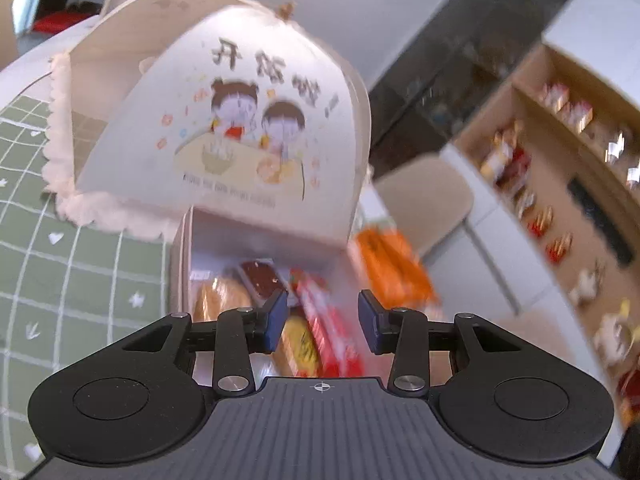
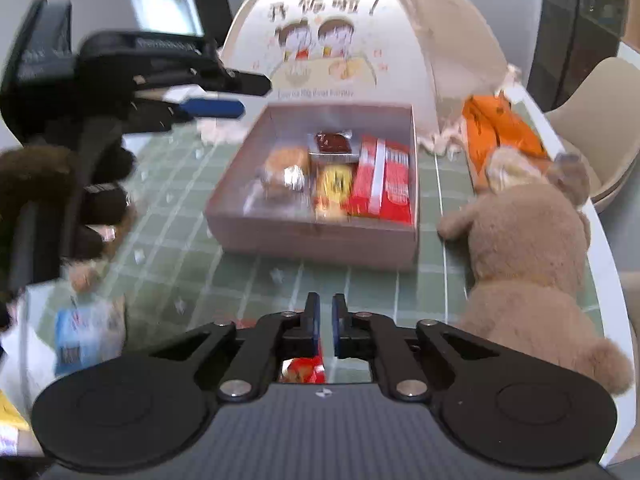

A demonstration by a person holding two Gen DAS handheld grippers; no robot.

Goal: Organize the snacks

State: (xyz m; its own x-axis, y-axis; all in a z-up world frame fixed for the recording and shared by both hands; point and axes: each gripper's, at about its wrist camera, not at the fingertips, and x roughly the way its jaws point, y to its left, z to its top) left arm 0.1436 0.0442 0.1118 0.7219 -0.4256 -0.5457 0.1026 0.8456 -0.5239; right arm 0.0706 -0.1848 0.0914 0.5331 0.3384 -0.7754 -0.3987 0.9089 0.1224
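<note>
A pink box [image 2: 316, 236] sits on the green checked tablecloth and holds a red packet [image 2: 384, 180], a yellow packet [image 2: 334, 188], a bun [image 2: 286, 168] and a dark brown snack [image 2: 332, 142]. My left gripper [image 1: 323, 322] is open and empty, hovering above the box [image 1: 182, 264] over the red packet [image 1: 332, 328]; it also shows in the right wrist view [image 2: 224, 94]. My right gripper [image 2: 325, 320] is nearly shut with a narrow gap, low over the cloth in front of the box. A red snack packet [image 2: 306, 370] lies beneath its fingers; no grip shows.
A dome food cover [image 2: 360, 40] with a cartoon print stands behind the box. An orange packet [image 2: 496, 128] and a brown teddy bear [image 2: 532, 248] lie to the right near the table edge. A blue packet [image 2: 86, 330] lies at left. Shelves [image 1: 560, 184] with goods stand beyond.
</note>
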